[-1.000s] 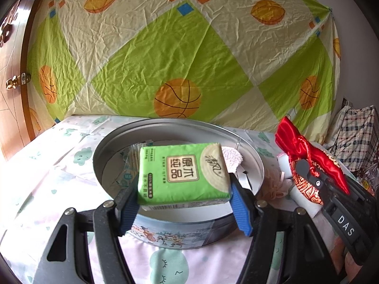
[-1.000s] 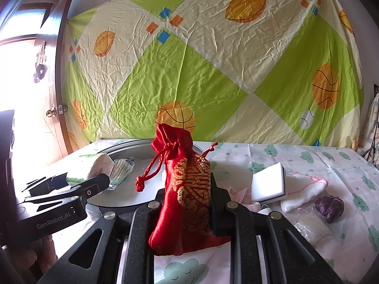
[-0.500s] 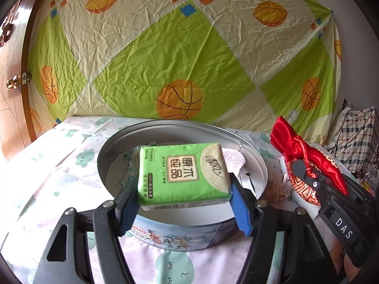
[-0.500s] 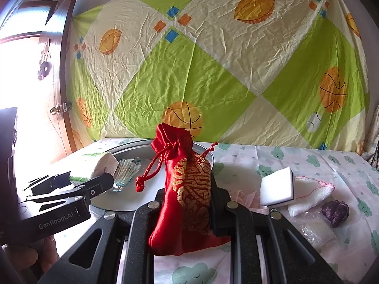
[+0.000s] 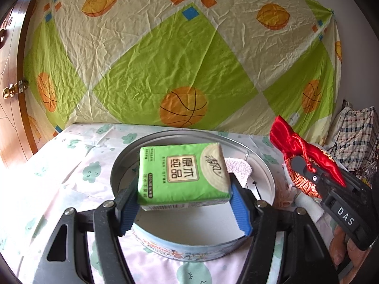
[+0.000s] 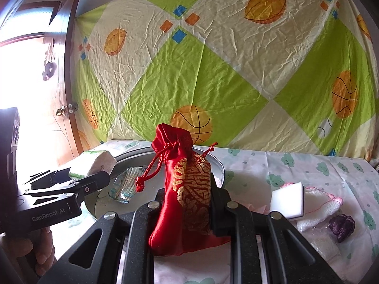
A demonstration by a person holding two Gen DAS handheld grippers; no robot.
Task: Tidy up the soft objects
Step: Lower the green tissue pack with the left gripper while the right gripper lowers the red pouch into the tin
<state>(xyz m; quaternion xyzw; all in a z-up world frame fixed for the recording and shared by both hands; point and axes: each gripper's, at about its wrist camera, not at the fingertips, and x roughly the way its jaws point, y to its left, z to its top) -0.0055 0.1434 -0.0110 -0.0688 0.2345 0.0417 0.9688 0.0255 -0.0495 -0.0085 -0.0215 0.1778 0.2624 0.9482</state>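
A wrinkled sheet with green diamonds and orange basketballs hangs behind a desk covered with a pale cloth printed with small clouds. The left tool is clamped on a green tissue pack; its blue pads press both short sides, and the pack hangs over the open round tin. The right tool is clamped on a red drawstring pouch, which stands upright between the black jaws, just beside the right rim of the tin. Inside the tin a clear plastic wrapper and a pale fluffy cloth already lie. Further to the right on the desk, well apart from the tin, are a white sponge block, a white knitted cloth with pink edge and a small purple object. I judge that both things are being carried to the tin. The next move calls for lowering the pack into the free floor of the tin and opening the left tool, then bringing the pouch over the rim without pushing on the things already inside
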